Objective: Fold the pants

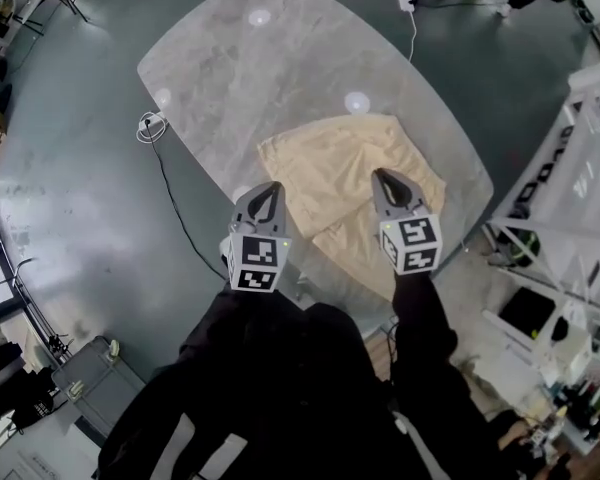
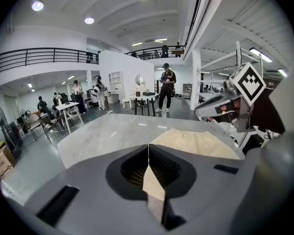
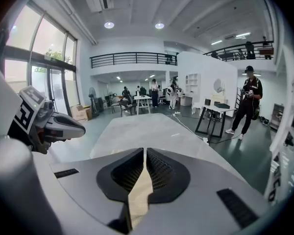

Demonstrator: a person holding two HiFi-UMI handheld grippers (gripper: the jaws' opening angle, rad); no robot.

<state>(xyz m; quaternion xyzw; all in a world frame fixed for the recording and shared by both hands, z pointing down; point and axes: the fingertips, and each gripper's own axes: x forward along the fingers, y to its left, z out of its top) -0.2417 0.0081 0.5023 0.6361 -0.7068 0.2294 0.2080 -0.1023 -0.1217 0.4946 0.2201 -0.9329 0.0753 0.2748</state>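
The grey counter (image 1: 230,58) stretches away ahead of both tools. The beige pants (image 1: 330,168) lie on its near half, under and just ahead of them, and look partly doubled. We judge a fold to be in hand: the left hand-held gripper (image 1: 271,187) is clenched on a strip of beige cloth at the pants' left edge. The right hand-held gripper (image 1: 381,174) is likewise clamped on cloth, over the near right part. Next we would carry both pinched edges across together, lay them square on the layer below, then let go. We see nothing on the counter in the way. A white frame (image 1: 570,168) stands off to the right, and a black cable (image 1: 170,193) trails on the floor to the left.
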